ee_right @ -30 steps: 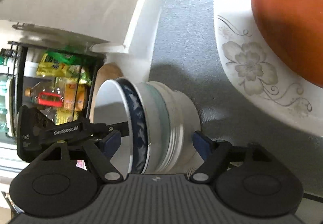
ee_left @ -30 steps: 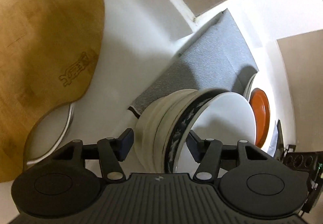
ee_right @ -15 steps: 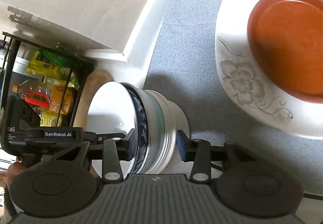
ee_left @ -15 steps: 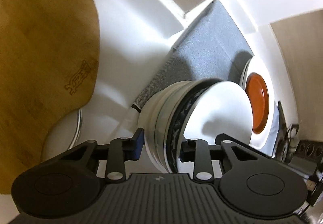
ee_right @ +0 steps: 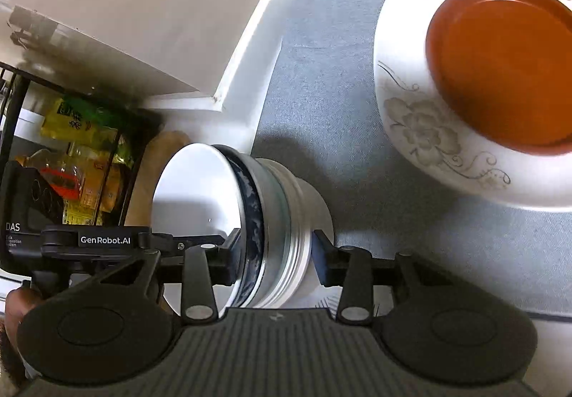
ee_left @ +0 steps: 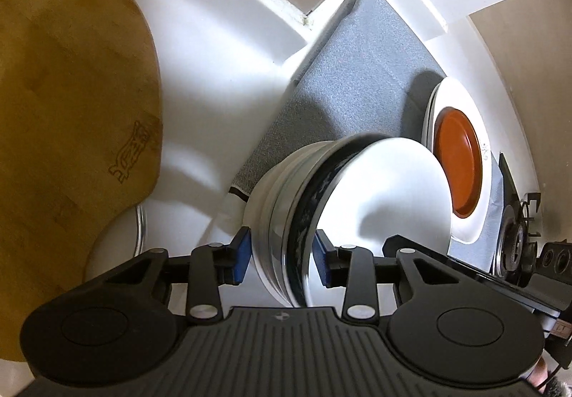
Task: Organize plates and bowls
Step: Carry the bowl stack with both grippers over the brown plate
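**Both tongs clamped on bowl stack, opposite rims**

L tongs [ee_left: 281, 256]: jaws narrowed onto rim of the bowl stack [ee_left: 343, 204], blue pads [ee_left: 242, 256] against outer white bowl on one side, inside face of top bowl on the other. Jaws have just eased open a touch after closing, but pads look pressed on the rim, so grip holds. Stack = several nested bowls: white outer ones, a pale green-grey one, a dark blue patterned one, white inner on top. Seen tipped on its side from this cam, mouth facing R of the fingers.

R tongs [ee_right: 274, 259]: partly closed, gripping same stack [ee_right: 250, 214] at the opposite rim. One finger inside top bowl, other against outer white wall. L tongs' body visible just beyond, lettered "GenRobot.AI".

Surroundings, rel. to tongs:
- Grey mat [ee_right: 321, 93] under and ahead of stack. Whether stack base touches mat: can't tell.
- Ahead-R of R tongs: floral white plate [ee_right: 422, 132] on mat, orange plate [ee_right: 500, 64] sitting in it. Apart from stack, nothing between.
- Same pair far R in L cam, just beyond stack's rim.
- L of L tongs: wooden board [ee_left: 71, 111] on white counter [ee_left: 214, 57], overlapping a round metal-rimmed item [ee_left: 137, 229], partly hidden.
- L of R tongs: black wire rack [ee_right: 14, 118] w/ yellow packets [ee_right: 82, 125] and bottles.
- Far R edge, L cam: stove burner [ee_left: 514, 236], partly cut off.

Person's fingers show at lower L edge of R cam.
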Demonstrator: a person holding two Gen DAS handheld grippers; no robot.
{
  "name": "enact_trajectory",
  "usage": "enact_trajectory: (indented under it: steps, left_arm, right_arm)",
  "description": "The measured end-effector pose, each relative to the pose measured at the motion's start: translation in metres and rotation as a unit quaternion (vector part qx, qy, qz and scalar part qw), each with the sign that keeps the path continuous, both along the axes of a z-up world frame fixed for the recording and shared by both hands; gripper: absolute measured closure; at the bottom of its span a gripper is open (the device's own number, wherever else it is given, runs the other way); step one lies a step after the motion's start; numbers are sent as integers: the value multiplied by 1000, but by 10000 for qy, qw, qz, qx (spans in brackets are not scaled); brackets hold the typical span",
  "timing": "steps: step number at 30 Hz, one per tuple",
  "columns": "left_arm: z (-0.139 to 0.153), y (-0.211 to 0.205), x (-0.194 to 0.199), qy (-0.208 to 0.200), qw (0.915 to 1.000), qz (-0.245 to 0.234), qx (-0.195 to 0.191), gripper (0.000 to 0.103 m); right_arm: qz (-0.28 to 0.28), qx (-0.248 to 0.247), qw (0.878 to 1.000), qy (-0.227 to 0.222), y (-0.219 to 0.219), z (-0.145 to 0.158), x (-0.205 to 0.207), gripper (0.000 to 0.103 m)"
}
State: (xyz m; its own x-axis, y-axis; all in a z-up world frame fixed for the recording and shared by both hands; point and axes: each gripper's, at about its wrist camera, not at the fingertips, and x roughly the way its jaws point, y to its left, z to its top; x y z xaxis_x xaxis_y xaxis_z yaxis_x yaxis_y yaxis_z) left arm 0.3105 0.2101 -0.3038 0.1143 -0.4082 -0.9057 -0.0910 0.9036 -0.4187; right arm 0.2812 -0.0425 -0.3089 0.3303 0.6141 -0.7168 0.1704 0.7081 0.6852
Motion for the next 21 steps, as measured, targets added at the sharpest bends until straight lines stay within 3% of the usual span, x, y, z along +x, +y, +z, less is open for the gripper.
enact_trajectory:
  steps: [21]
  left_arm:
    - [28,-37,3,-333,9977,-288,512,62]
  right_arm:
    - [-434,190,9989,-31,-20,14,-17,58]
